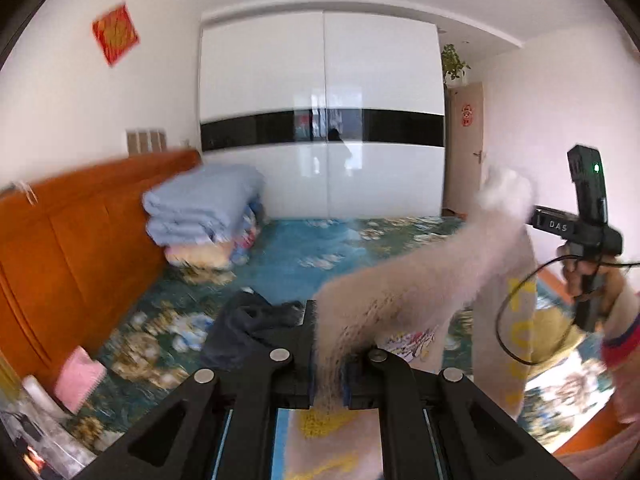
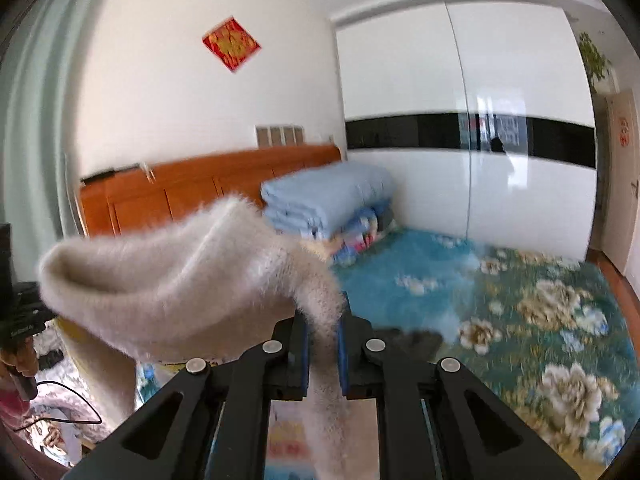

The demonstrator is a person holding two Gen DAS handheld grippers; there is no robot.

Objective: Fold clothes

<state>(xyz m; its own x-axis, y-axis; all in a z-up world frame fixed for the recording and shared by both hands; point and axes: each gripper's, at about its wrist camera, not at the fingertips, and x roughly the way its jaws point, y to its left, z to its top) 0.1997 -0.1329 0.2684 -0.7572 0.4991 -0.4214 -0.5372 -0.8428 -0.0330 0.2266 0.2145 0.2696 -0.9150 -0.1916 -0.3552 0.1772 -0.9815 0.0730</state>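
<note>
Behind the bed (image 1: 304, 256) stood a white wardrobe (image 1: 320, 120). Both grippers held the fuzzy sweater (image 1: 404, 300) up above the bed. Left gripper (image 1: 329, 364) pinched one edge. Right gripper (image 2: 322, 354) pinched another edge, with the sweater spreading toward 9 o'clock.

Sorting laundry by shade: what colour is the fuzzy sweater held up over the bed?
Pale beige sweater, yellow lettering on one sleeve; left wrist view shows it best.
</note>
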